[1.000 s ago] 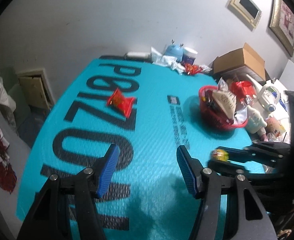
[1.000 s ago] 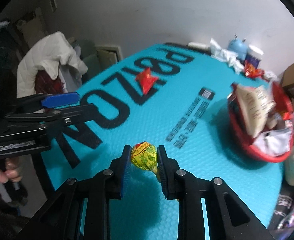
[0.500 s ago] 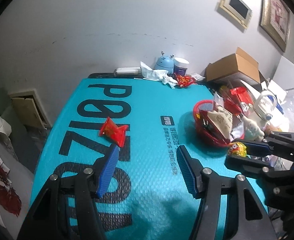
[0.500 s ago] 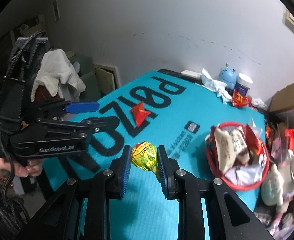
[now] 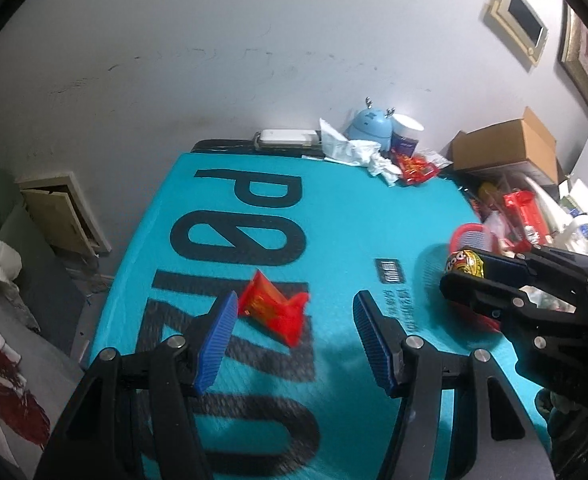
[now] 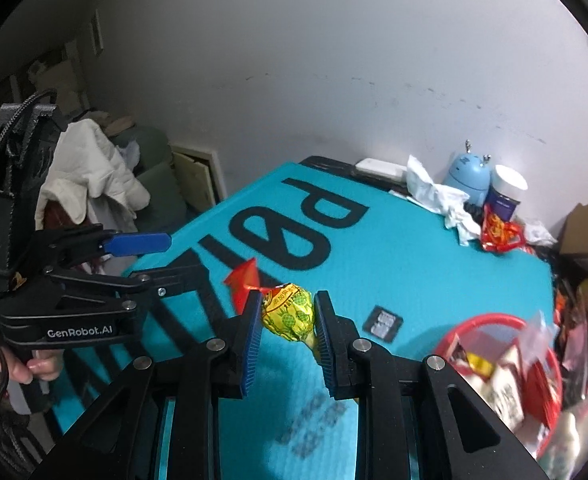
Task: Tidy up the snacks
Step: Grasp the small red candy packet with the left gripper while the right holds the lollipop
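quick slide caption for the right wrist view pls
Right gripper clamps a yellow-wrapped lollipop above the teal mat, red snack basket at right.

A lollipop [image 6: 288, 312] in yellow-green printed wrapper was pinched between blue pads, stick slanting down, above the teal mat. A crumpled red snack packet [image 5: 275, 308] lay flat on the mat's black lettering. The red basket [image 6: 490, 322] stood at the mat's edge, crammed with packets.
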The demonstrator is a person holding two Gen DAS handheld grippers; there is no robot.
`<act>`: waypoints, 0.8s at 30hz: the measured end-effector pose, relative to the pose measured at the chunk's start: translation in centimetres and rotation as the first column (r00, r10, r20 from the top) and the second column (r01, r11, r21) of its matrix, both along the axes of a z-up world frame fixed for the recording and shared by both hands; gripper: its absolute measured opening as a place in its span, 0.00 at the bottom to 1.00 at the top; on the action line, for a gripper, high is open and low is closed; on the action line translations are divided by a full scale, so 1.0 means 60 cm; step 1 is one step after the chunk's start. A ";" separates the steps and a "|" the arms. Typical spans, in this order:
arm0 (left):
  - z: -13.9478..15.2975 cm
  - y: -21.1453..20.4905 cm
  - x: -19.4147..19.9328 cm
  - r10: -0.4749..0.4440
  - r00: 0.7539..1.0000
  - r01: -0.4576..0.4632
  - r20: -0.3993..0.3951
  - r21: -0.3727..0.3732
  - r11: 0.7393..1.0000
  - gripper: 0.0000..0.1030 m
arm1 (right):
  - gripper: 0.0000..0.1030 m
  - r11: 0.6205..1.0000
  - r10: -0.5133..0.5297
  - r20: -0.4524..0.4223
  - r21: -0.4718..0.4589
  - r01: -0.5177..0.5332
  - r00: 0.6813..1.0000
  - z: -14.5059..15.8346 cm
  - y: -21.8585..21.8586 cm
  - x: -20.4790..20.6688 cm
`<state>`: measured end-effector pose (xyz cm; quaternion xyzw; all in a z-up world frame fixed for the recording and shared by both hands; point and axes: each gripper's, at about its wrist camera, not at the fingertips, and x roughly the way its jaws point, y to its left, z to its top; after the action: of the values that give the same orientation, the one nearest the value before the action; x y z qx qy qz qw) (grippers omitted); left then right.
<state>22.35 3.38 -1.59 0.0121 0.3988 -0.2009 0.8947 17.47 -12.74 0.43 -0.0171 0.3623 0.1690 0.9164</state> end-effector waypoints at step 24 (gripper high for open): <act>-0.154 -0.033 0.134 -0.049 0.979 0.061 -0.196 0.057 0.996 0.58 | 0.25 0.998 -0.039 -0.087 -0.051 0.034 0.995 -0.117 0.005 0.107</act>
<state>30.42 1.39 -10.82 0.0315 0.4901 -0.2133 0.8446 23.89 -12.43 -6.58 -0.0255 0.4065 0.1439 0.9019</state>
